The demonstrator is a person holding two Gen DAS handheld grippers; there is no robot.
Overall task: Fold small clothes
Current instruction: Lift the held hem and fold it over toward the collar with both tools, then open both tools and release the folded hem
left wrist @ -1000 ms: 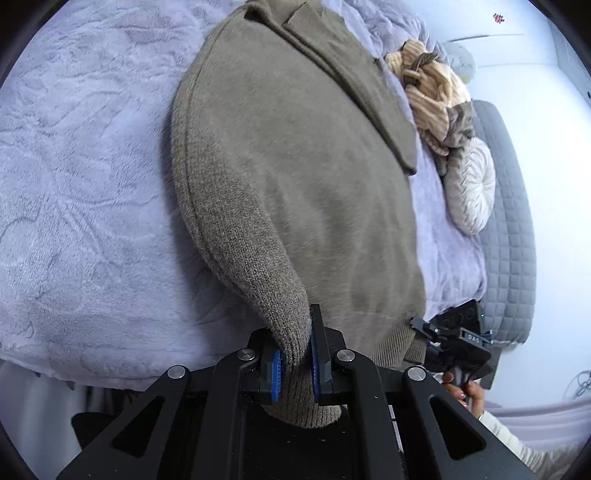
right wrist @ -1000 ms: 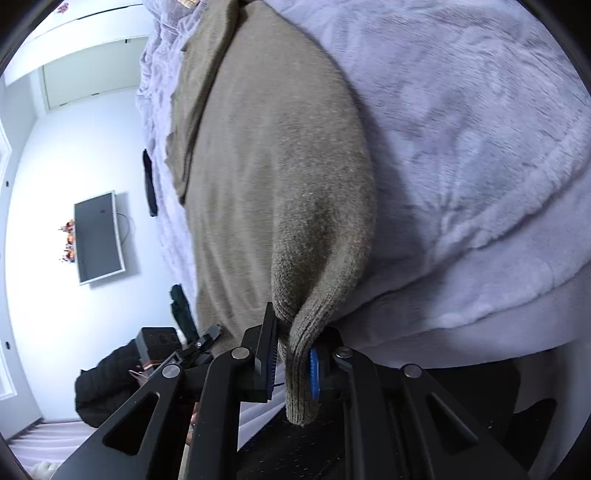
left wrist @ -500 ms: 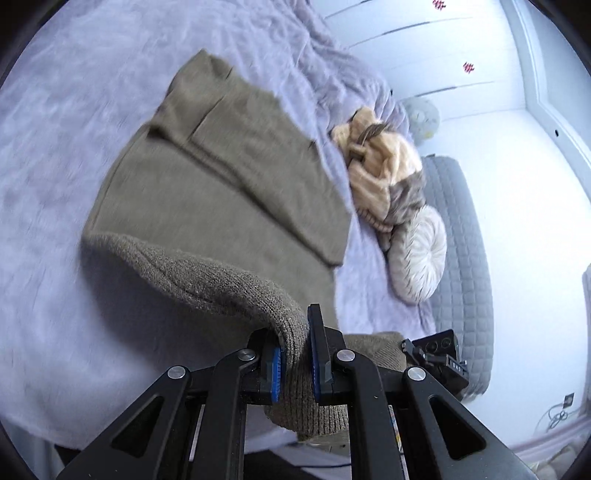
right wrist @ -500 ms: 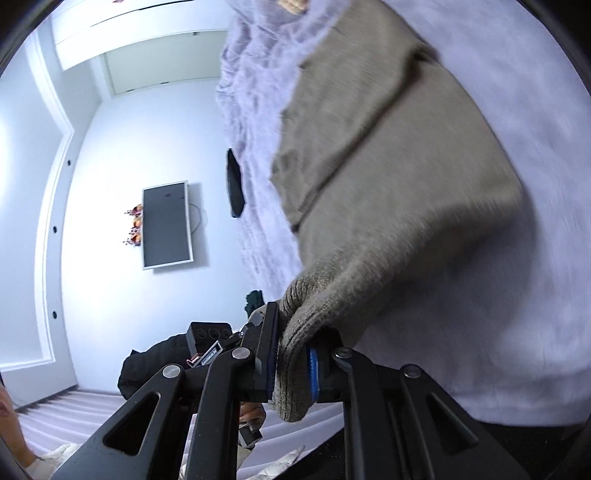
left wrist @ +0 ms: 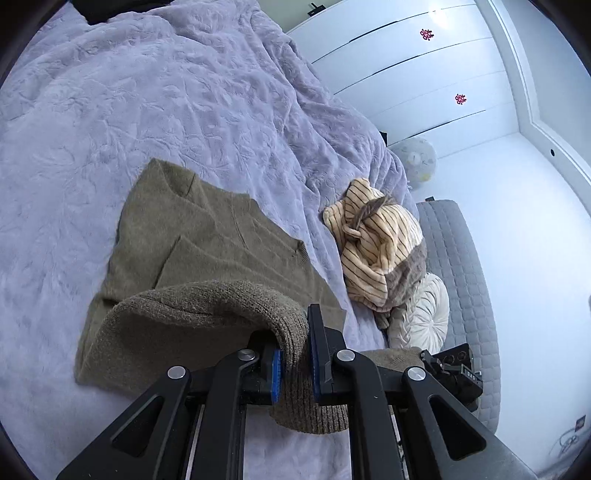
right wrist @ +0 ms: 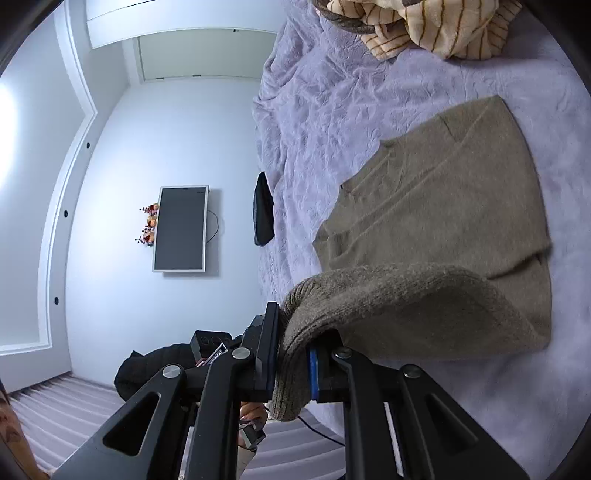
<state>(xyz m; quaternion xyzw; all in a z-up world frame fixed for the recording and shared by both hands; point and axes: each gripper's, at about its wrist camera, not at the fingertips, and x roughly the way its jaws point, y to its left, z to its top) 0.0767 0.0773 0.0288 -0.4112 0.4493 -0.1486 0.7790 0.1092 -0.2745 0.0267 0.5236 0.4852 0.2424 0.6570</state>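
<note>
An olive-brown knit sweater (left wrist: 207, 243) lies on the lilac bedspread (left wrist: 147, 110), sleeves folded in over its body. My left gripper (left wrist: 295, 363) is shut on the ribbed hem at one bottom corner and holds it lifted, arched over the body. My right gripper (right wrist: 293, 363) is shut on the other hem corner of the sweater (right wrist: 436, 206), also lifted above the bedspread (right wrist: 325, 96). The right gripper shows at the lower right of the left wrist view (left wrist: 452, 373). The hem hangs down past both pairs of fingers.
A striped cream and brown garment (left wrist: 376, 251) lies bunched beside the sweater, also in the right wrist view (right wrist: 424, 26). A round white cushion (left wrist: 424, 314) and a grey quilted bench (left wrist: 465, 280) stand past the bed edge. A dark item (right wrist: 263, 214) lies on the bed's far side.
Both grippers have risen and carried the sweater's hem forward over its body. The sweater, stretched toward the bed edge before, now lies farther off with its bottom half arched up.
</note>
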